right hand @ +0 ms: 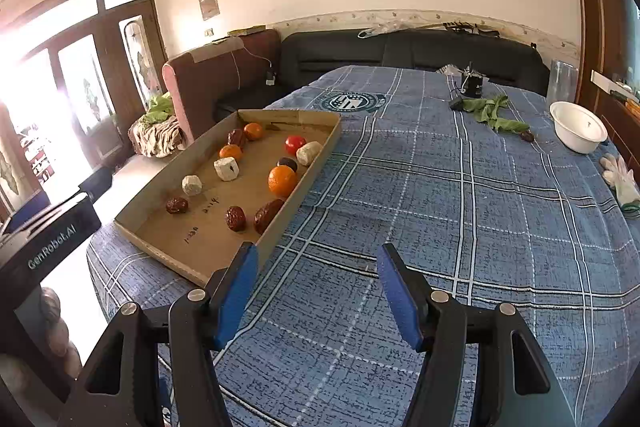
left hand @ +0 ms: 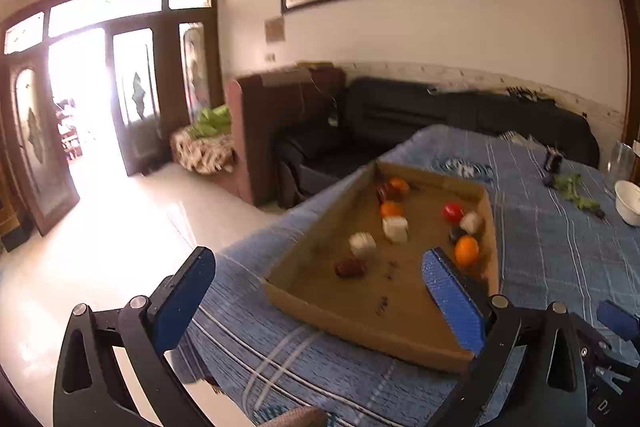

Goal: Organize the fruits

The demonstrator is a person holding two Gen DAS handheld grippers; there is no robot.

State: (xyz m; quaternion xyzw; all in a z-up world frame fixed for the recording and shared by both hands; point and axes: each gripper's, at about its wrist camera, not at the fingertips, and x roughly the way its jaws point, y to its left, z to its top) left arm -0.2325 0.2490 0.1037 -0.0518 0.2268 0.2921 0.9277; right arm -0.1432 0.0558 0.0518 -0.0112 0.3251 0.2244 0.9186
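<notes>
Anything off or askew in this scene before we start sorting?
The tray sits skewed to the cloth's plaid lines, one corner at the table's edge, with fruit scattered loose inside. Leafy sprigs and a glove lie loose on the cloth. Nothing looks spilled or broken. Both jaws are open and empty.

We take the cardboard tray [right hand: 320,163] as our landmark; it lies on the table [right hand: 440,195] at its left edge. In the tray we see a large orange [right hand: 282,180] against the right wall, with a dark plum [right hand: 287,163] just behind it and a tomato [right hand: 295,143] farther back. Three dates [right hand: 235,218] lie toward the near end. Two more oranges [right hand: 253,131] sit at the far left, near the back wall. Right of the tray, well apart, a bowl [right hand: 578,127] stands on the table, with leafy greens [right hand: 494,113] between the two. Behind the tray we find a sofa [right hand: 400,53].
</notes>
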